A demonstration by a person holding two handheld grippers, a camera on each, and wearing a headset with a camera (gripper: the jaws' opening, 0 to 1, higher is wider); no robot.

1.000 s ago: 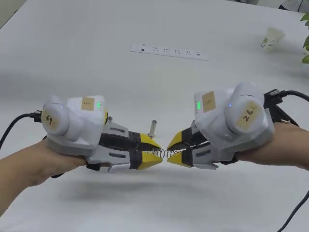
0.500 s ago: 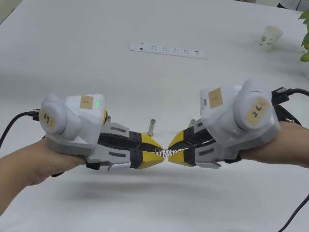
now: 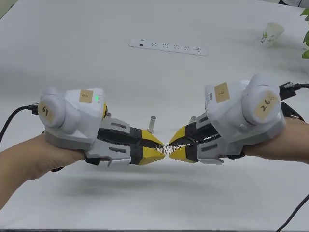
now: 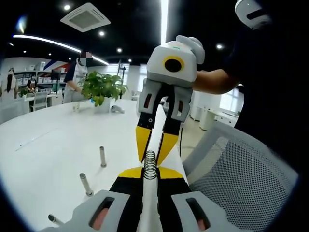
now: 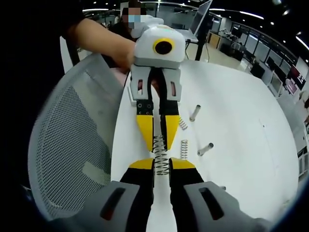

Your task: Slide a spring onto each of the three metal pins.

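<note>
— What is the left gripper [image 3: 158, 149] doing?

— It is reaching in from the left, held in a hand [image 3: 41, 158] just above the white table [image 3: 145, 87]. Its yellow-tipped jaws are drawn narrow and are pinching one end of the spring [image 3: 168, 150].

— Where is that spring sitting?

— It is hanging in the air, roughly level and off the table. It is bridging the small gap between the two sets of tips.

— And the right gripper [image 3: 177, 147]?

— It is facing the left one nose to nose. Its jaws are likewise narrow and are gripping the spring's other end.

— Are the pins showing?

— Yes, three are standing upright on the table behind the grippers. The left pin [image 3: 109, 115] is poking up just behind the left gripper's body. The middle pin [image 3: 152, 123] is standing behind the spot where the tips are meeting. The right pin [image 3: 192, 119] is peeking out beside the right gripper.

— Anything else on the table?

— In the right gripper view, a loose spring [image 5: 183, 124] is lying near one pin, and a second loose spring [image 5: 184, 149] is lying just beside another. Farther back, a power strip [image 3: 168, 47] is lying flat. A paper cup [image 3: 271, 35] is standing toward the far right corner, near some green leaves [image 3: 306, 34] at the edge.
</note>
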